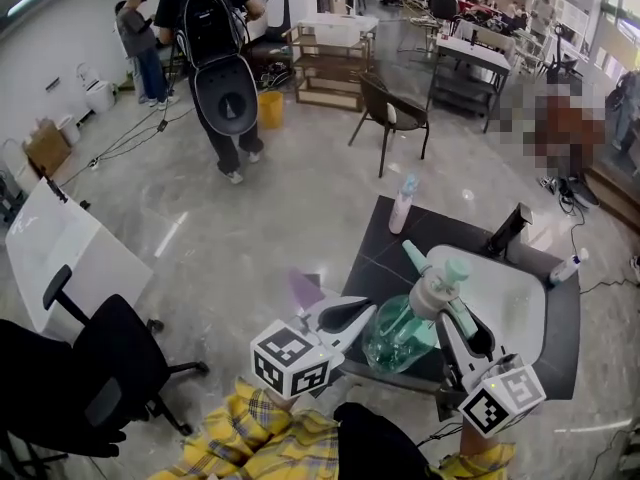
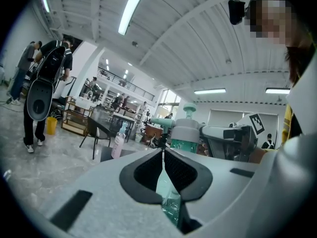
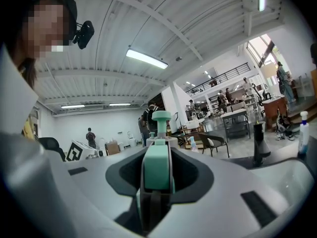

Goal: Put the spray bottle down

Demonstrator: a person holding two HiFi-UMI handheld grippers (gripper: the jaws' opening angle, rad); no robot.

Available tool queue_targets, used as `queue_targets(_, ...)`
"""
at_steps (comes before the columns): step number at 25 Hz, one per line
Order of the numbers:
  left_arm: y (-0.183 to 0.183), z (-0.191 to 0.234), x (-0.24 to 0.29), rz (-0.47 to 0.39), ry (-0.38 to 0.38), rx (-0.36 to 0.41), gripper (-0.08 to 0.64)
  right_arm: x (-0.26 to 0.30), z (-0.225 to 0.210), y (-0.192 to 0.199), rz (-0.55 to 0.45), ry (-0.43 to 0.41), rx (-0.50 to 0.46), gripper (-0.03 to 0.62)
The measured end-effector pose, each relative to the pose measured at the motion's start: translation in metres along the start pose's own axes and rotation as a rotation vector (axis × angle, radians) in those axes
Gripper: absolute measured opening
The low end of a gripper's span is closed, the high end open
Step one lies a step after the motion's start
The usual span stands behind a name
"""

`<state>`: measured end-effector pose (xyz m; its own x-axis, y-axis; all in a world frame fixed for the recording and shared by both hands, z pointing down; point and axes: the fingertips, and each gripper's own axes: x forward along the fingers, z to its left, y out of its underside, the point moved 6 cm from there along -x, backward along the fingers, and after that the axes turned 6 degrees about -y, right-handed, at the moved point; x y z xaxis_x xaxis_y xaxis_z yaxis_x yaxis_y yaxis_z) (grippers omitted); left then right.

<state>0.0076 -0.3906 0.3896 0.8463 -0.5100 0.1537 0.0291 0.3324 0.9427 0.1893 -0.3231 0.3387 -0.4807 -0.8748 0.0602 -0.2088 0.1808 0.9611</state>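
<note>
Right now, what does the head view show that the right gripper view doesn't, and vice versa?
Head view only: the spray bottle's clear green body, with the left gripper's tip against its side, and the nozzle.
Right gripper view only: the right gripper's fingers closed on the bottle's teal handle.
Both: the pump knob, the black stand, the small white bottle and the pink bottle.

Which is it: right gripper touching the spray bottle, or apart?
Touching. In the right gripper view, the right gripper has its jaws clamped on both sides of the spray bottle, on its green handle, with no gap.
</note>
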Motion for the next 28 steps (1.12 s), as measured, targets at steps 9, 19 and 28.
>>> queue_targets(9, -0.015, 0.013, 0.031, -0.023, -0.019, 0.014, 0.011, 0.019, -0.030, -0.007, -0.003, -0.018, -0.025, 0.114)
queue_targets(19, -0.025, 0.019, 0.073, -0.034, -0.031, 0.014, 0.010, 0.037, -0.068, -0.017, -0.005, -0.043, -0.047, 0.114)
queue_targets(28, -0.030, 0.040, 0.100, -0.037, -0.070, 0.005, 0.011, 0.067, -0.097, -0.025, -0.013, -0.072, -0.109, 0.114)
